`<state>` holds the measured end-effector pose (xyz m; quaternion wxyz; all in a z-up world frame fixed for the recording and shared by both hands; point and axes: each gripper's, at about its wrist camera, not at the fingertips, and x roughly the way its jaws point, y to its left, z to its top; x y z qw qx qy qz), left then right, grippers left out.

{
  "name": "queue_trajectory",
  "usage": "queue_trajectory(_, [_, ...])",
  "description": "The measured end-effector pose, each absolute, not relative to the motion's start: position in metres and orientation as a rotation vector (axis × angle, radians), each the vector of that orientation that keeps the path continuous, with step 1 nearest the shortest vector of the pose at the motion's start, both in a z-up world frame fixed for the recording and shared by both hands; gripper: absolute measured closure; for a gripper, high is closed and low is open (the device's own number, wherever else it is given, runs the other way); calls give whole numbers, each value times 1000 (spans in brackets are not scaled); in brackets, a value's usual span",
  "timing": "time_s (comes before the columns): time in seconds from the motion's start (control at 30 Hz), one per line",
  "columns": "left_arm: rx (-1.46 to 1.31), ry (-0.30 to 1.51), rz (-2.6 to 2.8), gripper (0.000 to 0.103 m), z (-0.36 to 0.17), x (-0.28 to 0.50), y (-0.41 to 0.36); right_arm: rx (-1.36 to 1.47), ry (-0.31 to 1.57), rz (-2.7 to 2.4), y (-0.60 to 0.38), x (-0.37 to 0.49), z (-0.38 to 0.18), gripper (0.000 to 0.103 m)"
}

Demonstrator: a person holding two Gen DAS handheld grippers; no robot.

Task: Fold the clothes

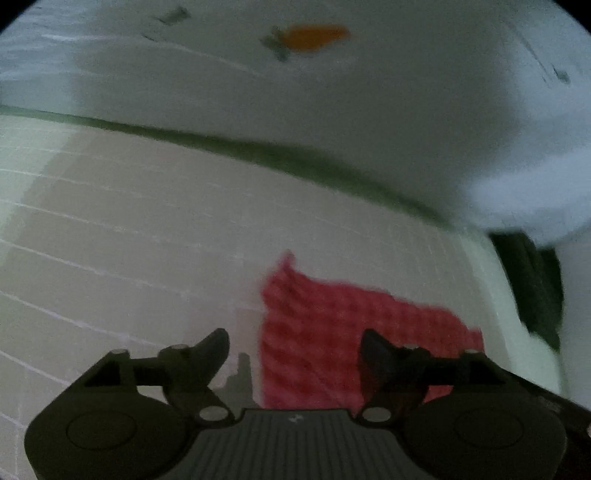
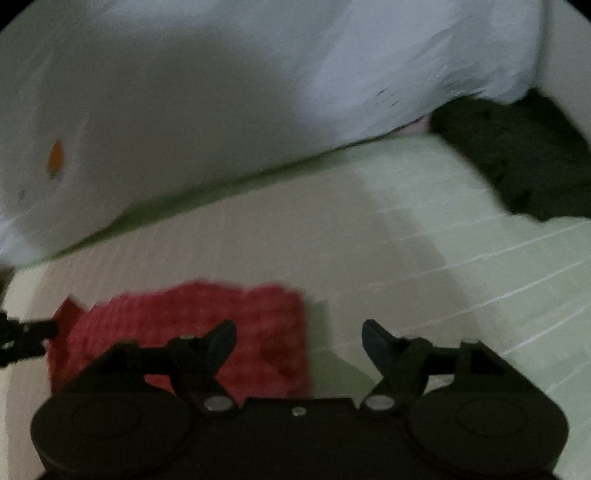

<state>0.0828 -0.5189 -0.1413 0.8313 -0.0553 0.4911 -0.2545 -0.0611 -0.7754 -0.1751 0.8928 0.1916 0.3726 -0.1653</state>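
Your left gripper (image 1: 294, 347) has its jaws spread wide and released, with nothing between them. In the left wrist view, the red knitted cloth (image 1: 332, 332) lies flat on the pale quilted bed surface with thin white grid lines (image 1: 129, 240). It sits ahead of the jaws and partly behind the right-hand finger, whose tip overlaps the cloth's near portion. Whether that finger touches the fabric cannot be told through the blur. The left-hand finger stands over bare bed surface, just beside the cloth's straight edge.

Your right gripper (image 2: 299, 341) is also wide open and empty. In the right wrist view, its left-hand finger overlaps the red cloth (image 2: 192, 325), while the other finger stands over bare bed. The cloth's straight edge falls between the two fingers. At the far left of this view, a dark part of your other gripper reaches the cloth's corner.

Behind the cloth, a large white fabric mass with a small orange carrot print (image 1: 314, 35) bulges up along the bed's far side. A dark green bundle (image 2: 517, 155) sits near its right end.
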Motion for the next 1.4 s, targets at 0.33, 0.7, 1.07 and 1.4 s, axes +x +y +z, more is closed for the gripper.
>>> queue_trajectory(0.33, [75, 1099, -576, 25, -169, 90, -570, 353, 918, -241, -735, -25, -199, 16])
queue_trajectory(0.7, [-95, 1169, -667, 91, -175, 75, -561, 253, 935, -89, -698, -16, -195, 92])
queue_trajectory(1.07, [-21, 1093, -831, 92, -126, -1, -539, 296, 797, -148, -663, -106, -148, 95])
queue_trajectory(1.4, [84, 1100, -1061, 92, -121, -80, -536, 327, 767, -409, -631, -198, -130, 95])
